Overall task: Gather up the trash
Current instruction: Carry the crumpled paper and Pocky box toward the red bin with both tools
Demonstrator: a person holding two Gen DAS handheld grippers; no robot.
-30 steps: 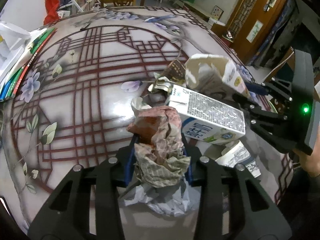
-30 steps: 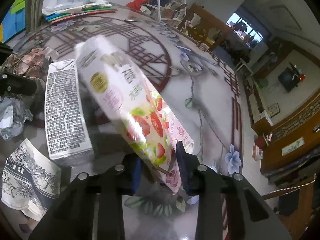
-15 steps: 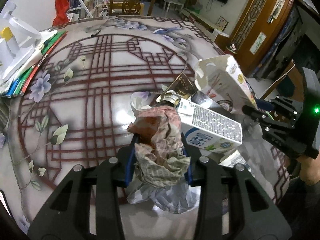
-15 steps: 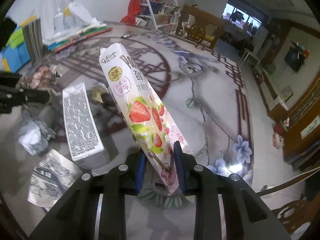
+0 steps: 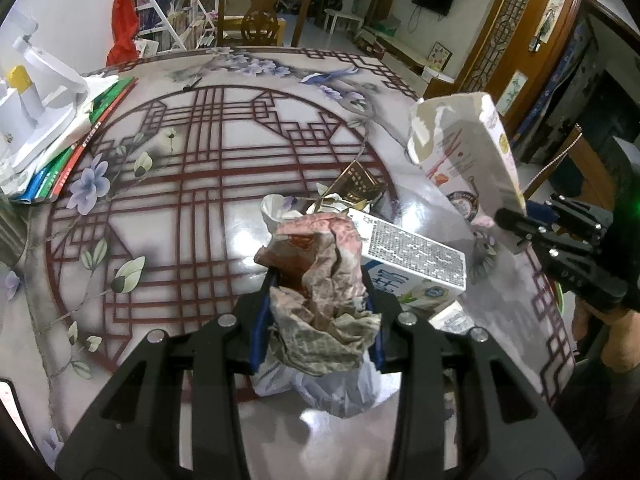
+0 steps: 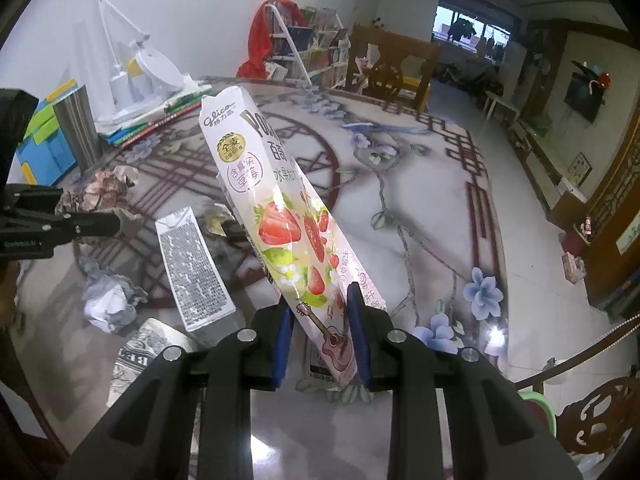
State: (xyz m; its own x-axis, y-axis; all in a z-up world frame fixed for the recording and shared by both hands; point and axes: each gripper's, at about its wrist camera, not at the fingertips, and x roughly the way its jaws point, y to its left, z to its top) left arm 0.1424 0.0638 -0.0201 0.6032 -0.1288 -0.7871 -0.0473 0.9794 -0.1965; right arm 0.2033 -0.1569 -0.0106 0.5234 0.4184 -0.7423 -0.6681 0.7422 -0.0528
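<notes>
Because both tongs are loaded, I hold them above the counter (image 5: 224, 184): left tongs (image 5: 316, 320) clamped on crumpled paper (image 5: 324, 280), right tongs (image 6: 320, 336) pinching the strawberry snack box (image 6: 280, 216) by its low end, tilted clear of litter below.

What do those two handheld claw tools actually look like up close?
Both are matte black plastic. The left gripper and right gripper each have angular cut-out arms, silver screw heads and blue finger pads. A green light glows on the right gripper's body.
</notes>
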